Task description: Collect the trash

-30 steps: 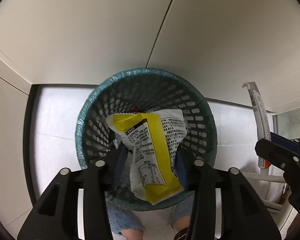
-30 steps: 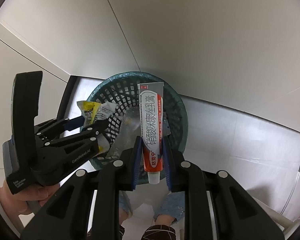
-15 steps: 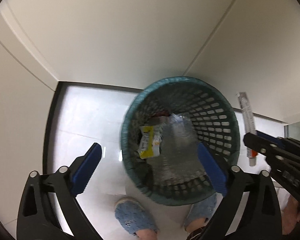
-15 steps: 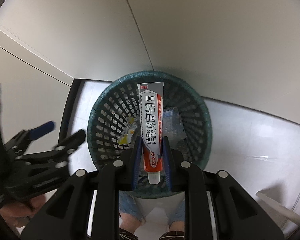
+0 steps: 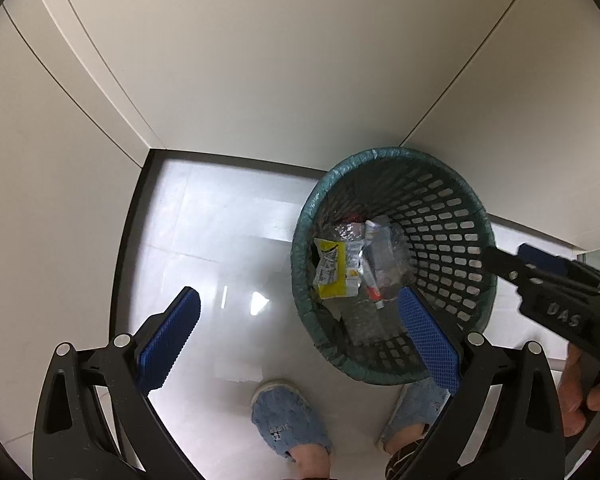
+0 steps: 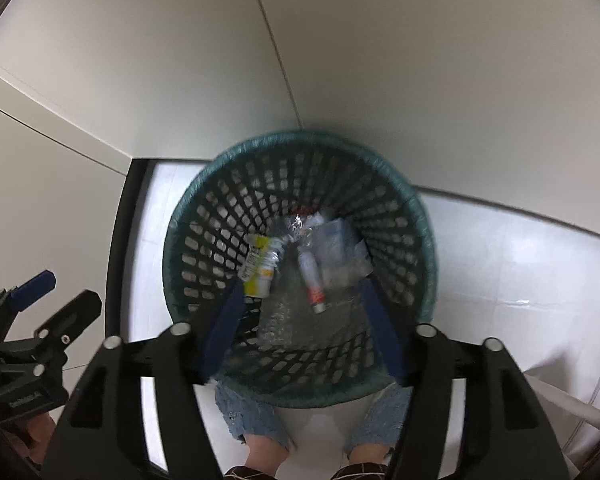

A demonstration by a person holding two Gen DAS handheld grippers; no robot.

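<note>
A teal mesh waste basket (image 5: pixel 440 208) stands on the floor in the corner of two walls. Inside it lie a yellow-and-white snack wrapper (image 5: pixel 332 268) and a white-and-red ointment tube (image 5: pixel 374 290). My left gripper (image 5: pixel 298 304) is open wide with nothing between its blue pads, and it hangs over the basket's left rim and the floor. Straight above the basket (image 6: pixel 416 216), my right gripper (image 6: pixel 302 294) has its jaws opening. The tube (image 6: pixel 311 276) lies loose far below them, beside the wrapper (image 6: pixel 258 266). Each gripper appears in the other's view: right gripper (image 5: pixel 508 256), left gripper (image 6: pixel 68 292).
Crumpled clear plastic (image 6: pixel 340 248) fills the basket's bottom. Cream walls with a dark skirting (image 5: pixel 140 200) close off the back and left. The floor is glossy white tile. The person's feet in blue slippers (image 5: pixel 288 420) stand just before the basket. A white frame (image 6: pixel 572 404) shows low right.
The left gripper let go of the yellow wrapper, which dropped into the basket, then opened wide and drifted left. The right gripper centred over the basket and opened, and the tube fell in.
</note>
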